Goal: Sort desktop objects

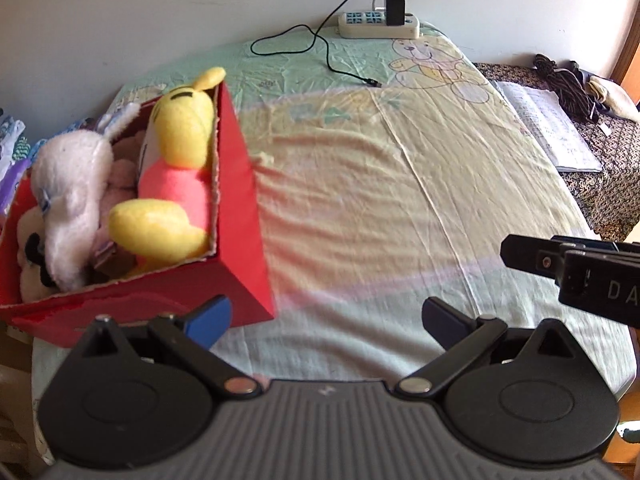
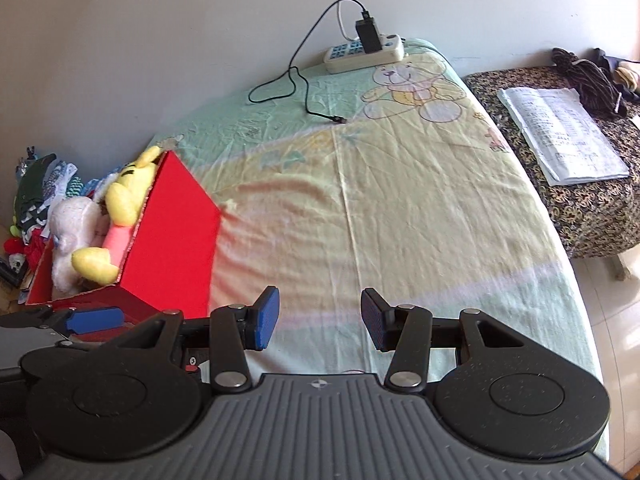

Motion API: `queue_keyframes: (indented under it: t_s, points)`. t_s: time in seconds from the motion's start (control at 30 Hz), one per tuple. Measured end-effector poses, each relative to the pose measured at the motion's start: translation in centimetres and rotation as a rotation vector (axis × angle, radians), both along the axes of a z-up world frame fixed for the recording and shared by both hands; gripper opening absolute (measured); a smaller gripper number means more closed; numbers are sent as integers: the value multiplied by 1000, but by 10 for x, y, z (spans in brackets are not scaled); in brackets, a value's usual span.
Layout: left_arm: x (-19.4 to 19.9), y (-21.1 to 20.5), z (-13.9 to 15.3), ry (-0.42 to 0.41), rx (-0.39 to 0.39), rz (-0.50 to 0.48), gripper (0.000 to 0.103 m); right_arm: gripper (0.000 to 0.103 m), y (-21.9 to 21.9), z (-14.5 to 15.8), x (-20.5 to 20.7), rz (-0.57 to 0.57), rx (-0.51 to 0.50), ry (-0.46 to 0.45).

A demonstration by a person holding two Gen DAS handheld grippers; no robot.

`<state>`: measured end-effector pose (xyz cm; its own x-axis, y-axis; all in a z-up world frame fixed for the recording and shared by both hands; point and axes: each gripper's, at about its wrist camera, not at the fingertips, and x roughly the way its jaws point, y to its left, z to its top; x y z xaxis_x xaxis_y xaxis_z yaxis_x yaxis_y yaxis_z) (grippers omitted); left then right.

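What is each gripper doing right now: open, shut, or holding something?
Left gripper: open, holding nothing.
Right gripper: open, holding nothing.

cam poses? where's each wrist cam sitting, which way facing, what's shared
Left wrist: low over the table's near edge, facing the wall; left gripper open in the foreground, red box of plush toys close on its left, right gripper's tip entering from the right.
Right wrist: right of it, facing the same way; right gripper open, a left gripper finger at lower left.
Shared: red box, yellow plush, power strip, black cable.
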<state>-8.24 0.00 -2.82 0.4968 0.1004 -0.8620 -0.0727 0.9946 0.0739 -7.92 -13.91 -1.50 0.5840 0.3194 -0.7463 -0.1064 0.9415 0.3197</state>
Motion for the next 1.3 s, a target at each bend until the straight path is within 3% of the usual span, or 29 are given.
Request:
queue_keyframes:
  t_s: [0.3,0.7,1.3]
  points:
    - [3,-3,-14,45,6,26,101,50,-4,-13,6,-18,-94,39]
    - [-6,23,-27,83,16,110,99,50,28,-24,14,57,-156,60]
    - [-46,133,-25,106,-13,134,102,50,141,-20,-14,113,-185,59]
